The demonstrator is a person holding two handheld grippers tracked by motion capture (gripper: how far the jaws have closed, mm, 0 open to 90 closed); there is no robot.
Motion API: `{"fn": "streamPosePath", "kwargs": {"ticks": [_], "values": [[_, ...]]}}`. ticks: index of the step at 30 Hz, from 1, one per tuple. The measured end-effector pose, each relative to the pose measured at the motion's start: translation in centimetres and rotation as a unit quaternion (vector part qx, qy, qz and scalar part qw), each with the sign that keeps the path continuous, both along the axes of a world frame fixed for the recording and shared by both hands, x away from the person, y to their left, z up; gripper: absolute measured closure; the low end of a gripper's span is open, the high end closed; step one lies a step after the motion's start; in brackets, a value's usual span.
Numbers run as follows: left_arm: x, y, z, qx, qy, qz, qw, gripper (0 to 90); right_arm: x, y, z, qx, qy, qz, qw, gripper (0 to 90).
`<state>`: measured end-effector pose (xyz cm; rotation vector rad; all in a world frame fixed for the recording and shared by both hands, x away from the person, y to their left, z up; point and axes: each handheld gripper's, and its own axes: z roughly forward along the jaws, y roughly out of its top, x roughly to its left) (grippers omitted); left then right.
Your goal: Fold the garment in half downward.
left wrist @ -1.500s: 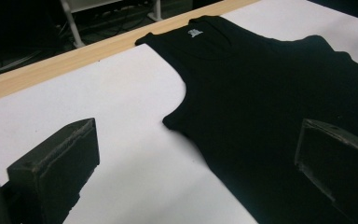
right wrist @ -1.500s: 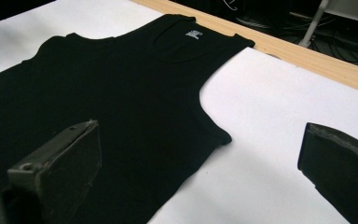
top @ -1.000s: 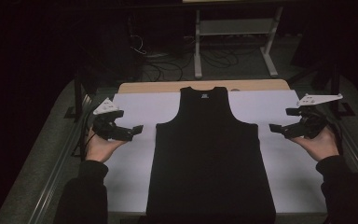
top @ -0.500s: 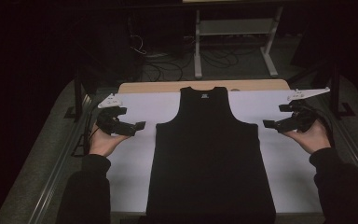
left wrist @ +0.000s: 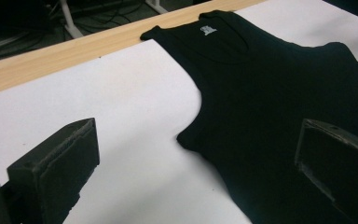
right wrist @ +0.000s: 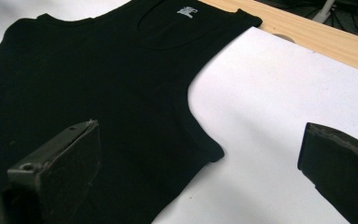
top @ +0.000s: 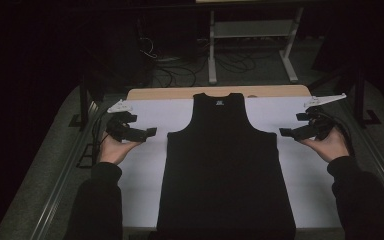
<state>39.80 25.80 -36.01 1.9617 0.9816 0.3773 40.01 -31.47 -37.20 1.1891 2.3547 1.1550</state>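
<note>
A black tank top [top: 223,170] lies flat and spread out on a white sheet [top: 145,165] that covers the table, neck toward the far edge and hem toward the person. A small pale label [left wrist: 208,30] shows inside the back of the neckline. Beyond the sheet runs a strip of bare wooden table edge [top: 165,93].

The left gripper [top: 147,133] is held in the person's left hand [top: 112,149], just off the garment's left armhole, its tips aimed at the shirt but apart from it. In the left gripper view its two black jaws stand wide apart with nothing between them — one over bare white sheet, the other over the dark cloth near the armhole corner [left wrist: 186,138].

The right gripper [top: 287,133] sits in the right hand [top: 330,145] on the opposite side, mirrored, just beside the right armhole and likewise not touching the fabric. Its jaws are also spread wide and empty — in the right gripper view one hangs over the black cloth, the other over the white sheet, with the armhole corner [right wrist: 214,154] between them.

Both dark sleeves [top: 100,200] come in from the near edge. Behind the table the floor is dim, with cables [top: 175,70] and the legs of a pale stand [top: 250,45]
</note>
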Motion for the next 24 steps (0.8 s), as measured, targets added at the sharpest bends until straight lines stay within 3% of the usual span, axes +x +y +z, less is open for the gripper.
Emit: {"fn": "streamPosePath", "kwargs": {"ticks": [15, 24], "values": [[1.8, -1.5, -1.8, -0.011, 0.013, 0.0, 0.9999, 0.0, 0.9, 0.1, -1.1, 0.0, 0.008, -0.003, 1.0, 0.0], [2.6, -1.9, -3.1, -0.009, 0.03, 0.006, 0.9995, 0.0, 1.6, 0.5, -2.1, -0.003, 0.018, -0.004, 0.9998, 0.0]]}}
